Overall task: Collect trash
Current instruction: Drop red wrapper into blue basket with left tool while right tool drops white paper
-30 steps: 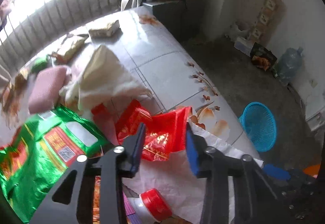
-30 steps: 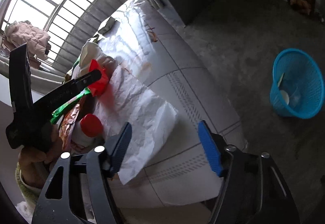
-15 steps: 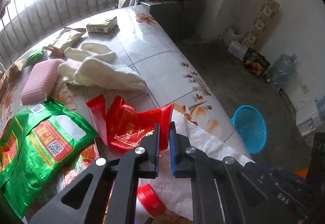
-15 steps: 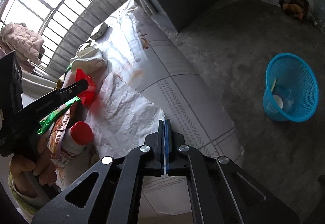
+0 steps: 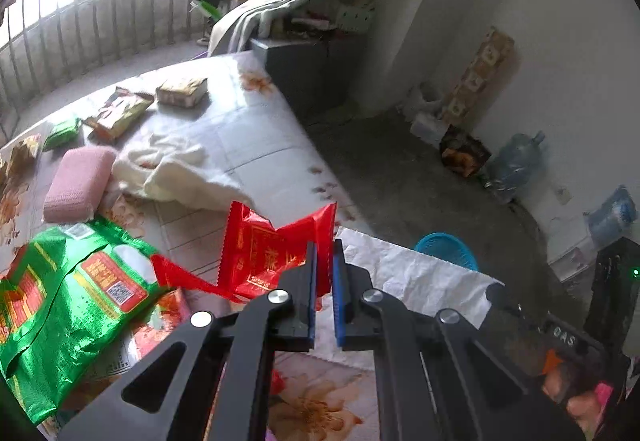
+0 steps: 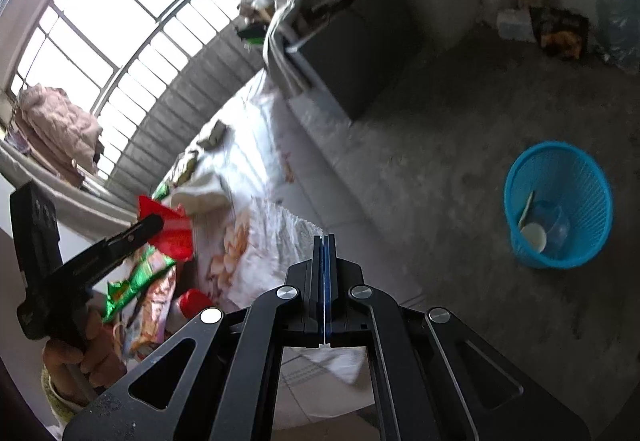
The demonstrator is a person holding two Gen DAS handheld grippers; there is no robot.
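Red foil wrapper (image 5: pixel 264 249): item of trash, now being held clamped at its right edge between the jaws of the left gripper (image 5: pixel 323 269); a second ago those jaws were standing apart around it while it lay on the tabletop (image 5: pixel 256 145), so the pick is done and the piece is hanging clear of the surface (the right wrist view shows it dangling above the green packet).

White crumpled paper (image 5: pixel 416 273): second item; the right gripper (image 6: pixel 325 269) is pinching its near edge, jaws pressed fully together on the thin sheet, where a second ago they were gaping wide over it; the far part of the sheet is draping over the tabletop's edge.

Blue basket (image 6: pixel 560 205): receptacle, standing on the floor well apart from the tabletop, already holding a cup and some clear plastic; judged the destination for both pieces.

Remaining on the tabletop: green packet (image 5: pixel 68 301); red-capped bottle (image 6: pixel 192 303); pink sponge (image 5: pixel 78 183); white cloth (image 5: pixel 180 173); several smaller packets by the far edge.

Status: both hands are loaded at once; the carry to the basket is judged the next step, with the light foil liable to slip.
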